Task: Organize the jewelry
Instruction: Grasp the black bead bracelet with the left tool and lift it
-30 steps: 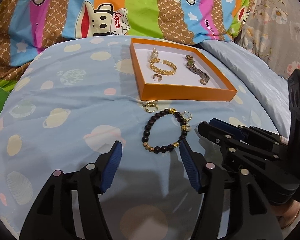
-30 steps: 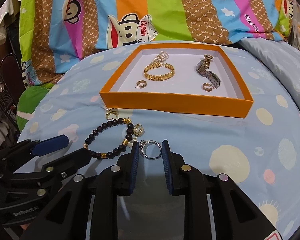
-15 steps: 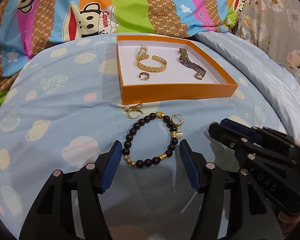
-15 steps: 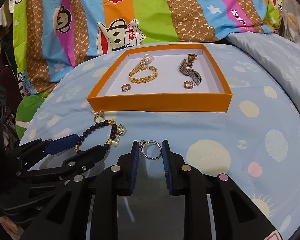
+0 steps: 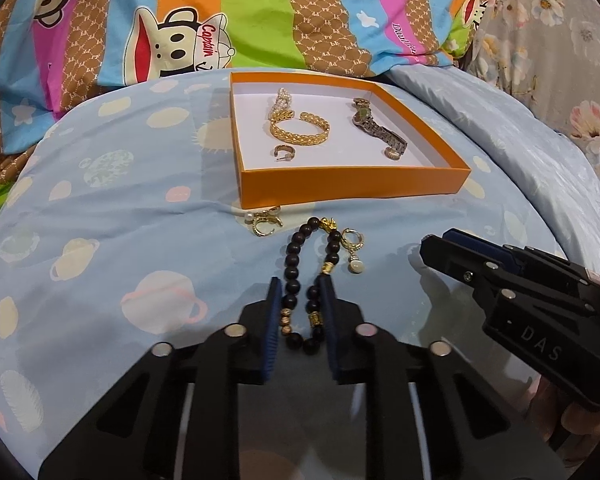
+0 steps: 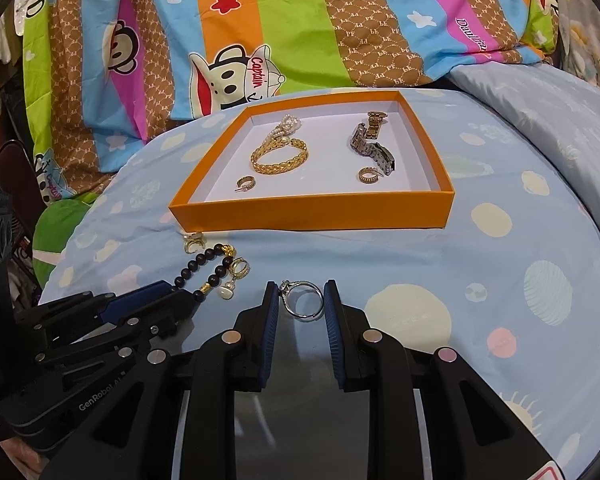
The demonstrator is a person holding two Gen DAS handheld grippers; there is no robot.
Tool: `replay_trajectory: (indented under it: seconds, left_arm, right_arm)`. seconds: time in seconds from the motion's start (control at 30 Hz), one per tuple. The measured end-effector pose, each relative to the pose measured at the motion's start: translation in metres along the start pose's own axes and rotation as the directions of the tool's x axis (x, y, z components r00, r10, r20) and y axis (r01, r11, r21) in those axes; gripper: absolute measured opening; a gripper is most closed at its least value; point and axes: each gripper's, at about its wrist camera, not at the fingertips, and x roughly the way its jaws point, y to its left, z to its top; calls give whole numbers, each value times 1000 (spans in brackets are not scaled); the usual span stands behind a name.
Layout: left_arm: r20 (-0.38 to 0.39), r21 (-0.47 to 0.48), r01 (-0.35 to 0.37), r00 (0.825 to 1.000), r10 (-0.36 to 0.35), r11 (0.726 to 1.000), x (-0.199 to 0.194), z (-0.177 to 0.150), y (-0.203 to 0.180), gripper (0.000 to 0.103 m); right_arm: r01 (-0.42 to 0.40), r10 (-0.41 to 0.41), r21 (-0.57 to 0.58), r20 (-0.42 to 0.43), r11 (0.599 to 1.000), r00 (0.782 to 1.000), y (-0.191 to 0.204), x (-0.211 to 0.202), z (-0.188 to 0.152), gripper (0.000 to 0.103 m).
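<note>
My left gripper point(image 5: 302, 294) is shut on a dark beaded bracelet point(image 5: 296, 264) with gold beads, squeezing it into a narrow loop on the blue sheet; it also shows in the right wrist view point(image 6: 204, 266). My right gripper point(image 6: 302, 300) is shut on a silver ring point(image 6: 303, 299). The orange box point(image 5: 352, 188) ahead holds a gold bracelet point(image 5: 300, 130), a watch point(image 5: 376, 128), a pearl piece point(image 5: 282, 100) and two small gold hoops. A pearl drop earring point(image 5: 354, 250) and a gold earring point(image 5: 266, 222) lie beside the bracelet.
The right gripper's body point(image 5: 520, 292) sits to the right of the left one. A colourful monkey-print quilt point(image 5: 204, 20) rises behind the box. The blue planet-print sheet point(image 5: 100, 220) covers the bed. A floral cloth point(image 5: 560, 40) lies at the far right.
My left gripper has closed from wide open onto the beaded bracelet, squeezing it narrow. My right gripper stays shut on the ring and the box now looks nearer.
</note>
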Motion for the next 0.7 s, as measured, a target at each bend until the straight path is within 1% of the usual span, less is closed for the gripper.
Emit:
replay_trajectory:
  seconds: [0.1, 0.2, 0.5, 0.7]
  left_arm:
    - [0, -13, 20, 1000, -20, 1000, -2, -1, 2, 7]
    - [5, -24, 33, 999, -33, 999, -7, -2, 3, 7]
    - [38, -24, 43, 998, -43, 999, -23, -1, 2, 7]
    - [72, -16, 67, 995, -66, 998, -41, 10, -2, 7]
  right_arm:
    - [0, 0, 1, 5, 1000, 1000, -1, -2, 1, 22]
    - [0, 0, 3, 10, 1000, 1000, -2, -5, 1, 22]
    - [-10, 10, 4, 25, 1000, 1000, -1, -12, 3, 22]
    - [-16, 16, 3, 50, 1000, 999, -2, -20, 8, 22]
